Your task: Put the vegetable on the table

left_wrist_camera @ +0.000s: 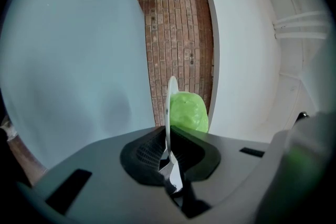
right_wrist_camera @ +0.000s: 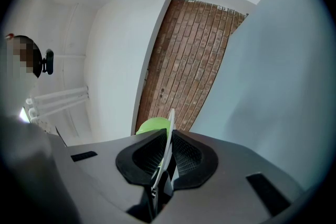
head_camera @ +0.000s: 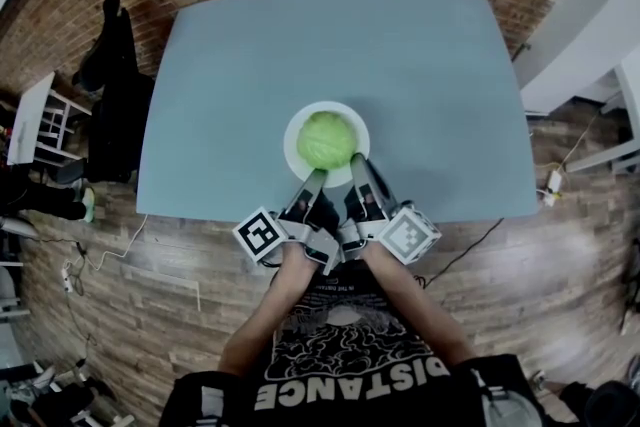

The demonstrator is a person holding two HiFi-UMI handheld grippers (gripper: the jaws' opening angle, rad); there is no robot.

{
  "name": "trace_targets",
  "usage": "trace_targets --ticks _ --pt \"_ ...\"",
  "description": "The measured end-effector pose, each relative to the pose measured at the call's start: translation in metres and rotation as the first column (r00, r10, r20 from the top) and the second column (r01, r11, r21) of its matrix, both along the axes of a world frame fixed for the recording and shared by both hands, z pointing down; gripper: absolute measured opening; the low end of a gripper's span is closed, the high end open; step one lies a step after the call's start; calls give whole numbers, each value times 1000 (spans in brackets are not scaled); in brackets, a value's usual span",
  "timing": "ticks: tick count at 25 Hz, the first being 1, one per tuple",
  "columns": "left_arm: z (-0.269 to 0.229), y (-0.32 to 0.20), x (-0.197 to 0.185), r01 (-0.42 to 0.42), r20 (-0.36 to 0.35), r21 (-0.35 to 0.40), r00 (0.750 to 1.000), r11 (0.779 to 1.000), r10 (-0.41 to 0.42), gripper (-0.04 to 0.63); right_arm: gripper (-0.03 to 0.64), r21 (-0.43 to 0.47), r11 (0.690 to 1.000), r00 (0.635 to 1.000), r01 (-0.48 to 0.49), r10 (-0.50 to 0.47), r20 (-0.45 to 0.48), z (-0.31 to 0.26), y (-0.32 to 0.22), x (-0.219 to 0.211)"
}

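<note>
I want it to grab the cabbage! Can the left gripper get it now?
Probably not: the left gripper is shut on the white plate's rim, and the cabbage sits further in on it.

In the head view, the near rim of the plate [head_camera: 291, 143] is covered by 2 grippers, the left gripper [head_camera: 317, 177] and the right gripper [head_camera: 358, 165]. In the left gripper view the plate is edge-on and hides part of the cabbage [left_wrist_camera: 190, 113]. In the right gripper view a jaw hides most of the cabbage. The head view's lower edge cuts off the person [head_camera: 350, 355].
</note>
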State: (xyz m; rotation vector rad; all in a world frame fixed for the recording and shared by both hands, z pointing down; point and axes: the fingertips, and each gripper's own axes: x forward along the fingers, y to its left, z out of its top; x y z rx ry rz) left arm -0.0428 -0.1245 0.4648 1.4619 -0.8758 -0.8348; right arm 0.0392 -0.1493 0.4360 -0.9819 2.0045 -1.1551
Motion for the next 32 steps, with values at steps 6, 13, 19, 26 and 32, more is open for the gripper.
trace_targets --ticks 6,13,19,26,32 --pt "10 -21 0 -4 4 -15 1000 1000 4 24 28 -2 1000 1000 2 -2 -10 7 -21 -1" --pt "18 -24 2 -13 -10 -33 1000 999 13 24 26 -38 999 1000 -10 9 -25 18 -22 2" --pt "29 -36 1 -18 -15 -57 1000 998 17 24 26 -67 998 999 -14 11 -43 34 -37 1" --pt "49 -56 -1 -33 -11 -101 999 994 32 24 27 -100 995 998 -19 13 -66 53 -55 0" --pt "66 -71 -4 -47 -10 -151 999 987 46 25 28 -140 990 998 -21 11 -68 70 -70 -3"
